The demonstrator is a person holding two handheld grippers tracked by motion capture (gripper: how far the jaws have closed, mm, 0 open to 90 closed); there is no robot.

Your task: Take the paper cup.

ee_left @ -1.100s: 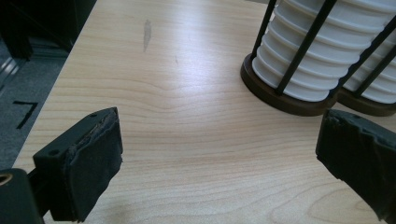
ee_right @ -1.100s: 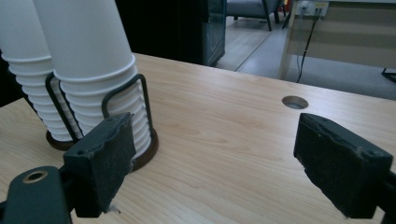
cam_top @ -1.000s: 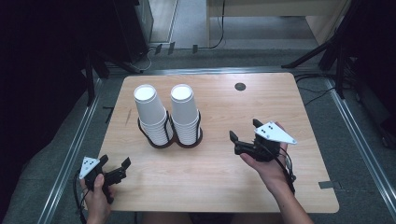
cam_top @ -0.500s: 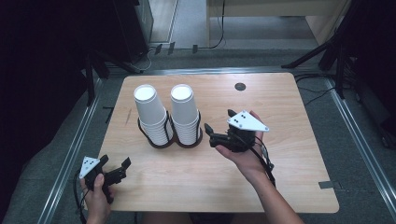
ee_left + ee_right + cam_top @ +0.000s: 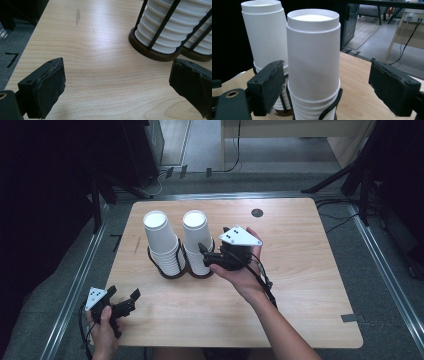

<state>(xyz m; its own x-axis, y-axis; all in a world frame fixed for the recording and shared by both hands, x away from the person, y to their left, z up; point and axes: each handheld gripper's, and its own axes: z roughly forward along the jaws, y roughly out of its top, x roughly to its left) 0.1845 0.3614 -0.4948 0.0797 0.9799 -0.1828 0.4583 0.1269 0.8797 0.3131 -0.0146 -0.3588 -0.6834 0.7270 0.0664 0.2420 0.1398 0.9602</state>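
Right gripper is lined up on the right cup stack, jaws apart around the top cup, pads not yet pressed. Both stacks sit in the wire holder near the table's far-left corner. Nothing lifted yet. Left gripper is parked at the near-left edge, jaws wide apart, nothing between them.

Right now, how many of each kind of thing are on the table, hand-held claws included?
Stacks of white paper cups: 2
Dark wire double cup holder with brown bases: 1
Black hand-held claws: 2, left claw, right claw
Small dark round grommet in the wooden tabletop: 1
Total: 6
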